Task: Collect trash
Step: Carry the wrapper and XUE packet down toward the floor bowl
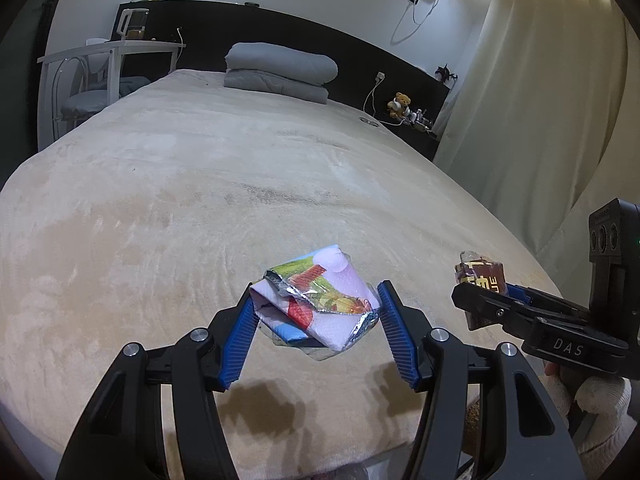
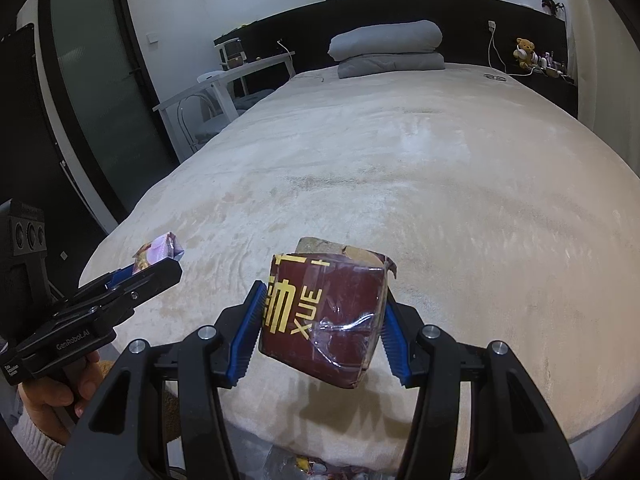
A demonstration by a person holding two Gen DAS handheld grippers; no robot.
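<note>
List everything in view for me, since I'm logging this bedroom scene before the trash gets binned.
colourful snack wrapper: 1, pastel with foil edge, held above the bed's near end
dark red packet: 1, maroon with yellow lettering, held above the near end
bed: 1, beige plush cover, fills the middle
folded duvet: 1, grey, at the headboard
teddy bear: 1, brown, on the dark bedside ledge
white table: 1, left of the bed, kettle on top
curtain: 1, cream, right side
door: 1, dark frame, frosted pane, left
left tongs: black with blue pads, clamped on the wrapper
right tongs: same colours, clamped on the packet
</note>
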